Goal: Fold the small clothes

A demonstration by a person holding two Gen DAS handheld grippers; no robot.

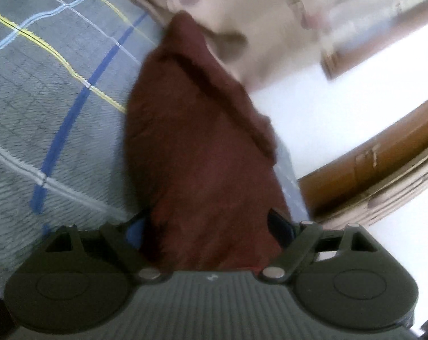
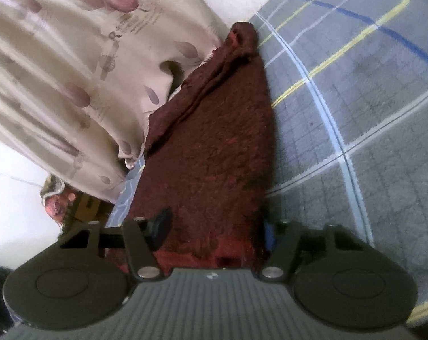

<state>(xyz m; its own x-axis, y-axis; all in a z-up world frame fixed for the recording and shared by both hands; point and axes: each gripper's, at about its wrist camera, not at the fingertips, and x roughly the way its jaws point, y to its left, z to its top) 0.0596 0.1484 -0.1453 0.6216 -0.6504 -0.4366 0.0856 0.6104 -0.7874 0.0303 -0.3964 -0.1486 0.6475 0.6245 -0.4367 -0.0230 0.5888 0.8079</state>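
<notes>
A dark red small cloth (image 1: 197,141) lies stretched along the edge of a grey checked bedsheet (image 1: 44,85). Its near end fills the gap between the fingers of my left gripper (image 1: 208,226). Those jaws stand wide apart around the cloth, so I read this gripper as open. In the right wrist view the same red cloth (image 2: 214,141) runs away from me to a narrow far tip. My right gripper (image 2: 214,228) straddles its near edge, with one finger (image 2: 160,225) lying over the fabric. It is open too, its jaws apart on either side of the cloth.
A beige flowered fabric (image 2: 58,70) hangs or lies against the cloth's left side, also seen as beige fabric (image 1: 256,14) in the left view. A wooden bed frame (image 1: 370,170) curves at the right. The plaid sheet (image 2: 370,113) stretches out to the right.
</notes>
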